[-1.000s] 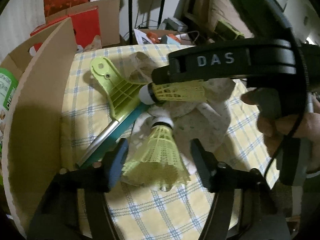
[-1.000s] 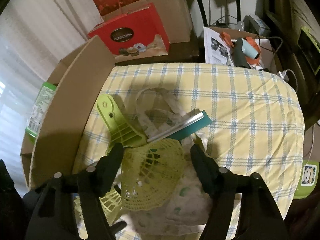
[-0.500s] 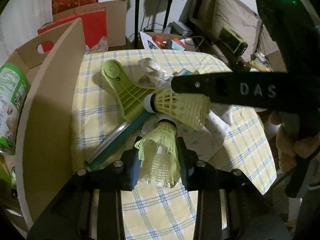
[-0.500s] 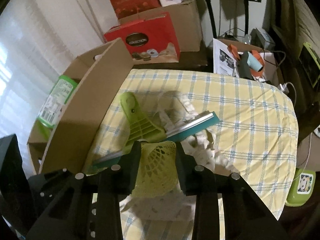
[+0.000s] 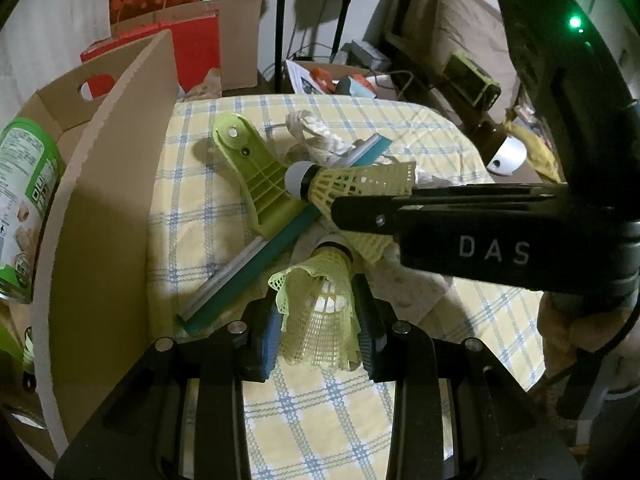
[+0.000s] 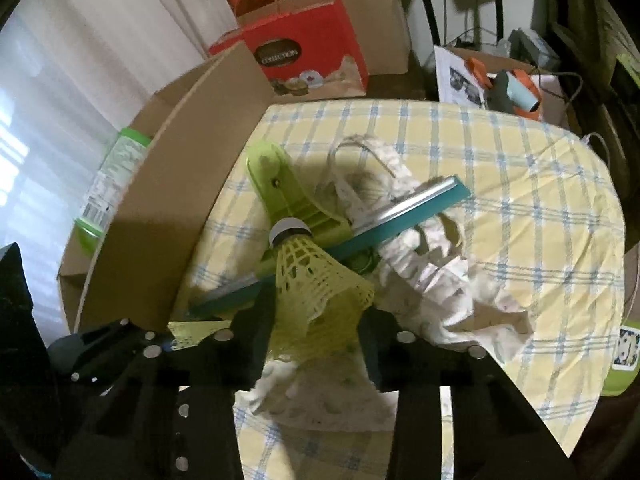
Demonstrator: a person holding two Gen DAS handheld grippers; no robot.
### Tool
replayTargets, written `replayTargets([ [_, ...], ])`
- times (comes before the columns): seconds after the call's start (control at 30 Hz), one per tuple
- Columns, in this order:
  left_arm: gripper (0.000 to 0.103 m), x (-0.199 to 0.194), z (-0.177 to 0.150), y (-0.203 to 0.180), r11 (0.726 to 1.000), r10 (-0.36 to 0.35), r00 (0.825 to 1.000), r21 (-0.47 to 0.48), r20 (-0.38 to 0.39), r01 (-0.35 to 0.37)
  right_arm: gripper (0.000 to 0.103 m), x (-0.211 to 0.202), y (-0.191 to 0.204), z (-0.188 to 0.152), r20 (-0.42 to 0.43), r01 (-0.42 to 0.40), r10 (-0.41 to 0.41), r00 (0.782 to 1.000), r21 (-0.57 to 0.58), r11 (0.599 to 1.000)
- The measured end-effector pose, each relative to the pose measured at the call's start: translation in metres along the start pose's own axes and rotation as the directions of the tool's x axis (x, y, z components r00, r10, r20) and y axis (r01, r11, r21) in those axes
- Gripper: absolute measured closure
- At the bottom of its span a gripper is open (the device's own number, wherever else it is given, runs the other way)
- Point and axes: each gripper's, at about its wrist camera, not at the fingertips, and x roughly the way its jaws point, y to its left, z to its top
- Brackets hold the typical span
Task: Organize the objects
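Two yellow shuttlecocks were clamped, one point(image 5: 320, 316) in the left hand-held gripper point(image 5: 318, 318), another point(image 6: 316, 292) in the right hand-held gripper point(image 6: 318, 320).

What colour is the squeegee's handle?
Lime green; the squeegee handle shows best in the left wrist view, with a teal blade bar below.

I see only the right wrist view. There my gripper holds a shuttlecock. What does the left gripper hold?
Observer: The left gripper is shut on a second shuttlecock; its pads squeeze the skirt.
Operator: Where does the cork point?
Observer: Forward, away from that gripper, toward the right gripper with the first shuttlecock.
Operator: Does the box have a handle hole?
Observer: Yes, the box has one cut-out in its far wall.
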Motion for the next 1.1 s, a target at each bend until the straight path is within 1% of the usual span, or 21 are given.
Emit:
replayTargets([
  [0.03,0.073,-0.003,0.000,0.000,1.000,-0.002,1.000,0.001,0.006,0.002,0.074,-0.003,0.000,0.000,0.005,0.000,0.000,1.000,-0.002,1.000],
  [0.1,0.074,-0.010,0.003,0.000,1.000,-0.009,1.000,0.005,0.020,0.009,0.077,-0.010,0.000,0.001,0.027,-0.001,0.001,1.000,0.001,1.000],
  [0.3,0.074,-0.037,0.008,-0.001,1.000,-0.022,0.997,0.010,0.068,0.022,0.077,-0.042,0.004,0.009,0.106,-0.027,0.025,0.994,0.018,0.999],
  [0.47,0.074,-0.063,0.014,0.004,1.000,-0.027,0.993,0.003,0.115,0.027,0.077,-0.067,0.019,0.017,0.150,-0.030,0.030,0.988,-0.005,1.000],
  [0.67,0.074,-0.091,0.020,0.018,1.000,0.002,0.985,-0.011,0.171,0.000,0.077,-0.077,0.039,0.021,0.166,-0.035,0.038,0.985,-0.023,0.999],
  [0.8,0.074,-0.099,0.022,0.033,0.999,0.026,0.983,-0.030,0.182,-0.021,0.077,-0.076,0.048,0.024,0.171,-0.049,0.052,0.984,-0.023,0.999],
  [1.1,0.074,-0.111,0.016,0.070,0.993,0.082,0.976,-0.100,0.200,-0.062,0.077,-0.068,0.081,0.027,0.165,-0.063,0.075,0.984,-0.078,0.995],
])
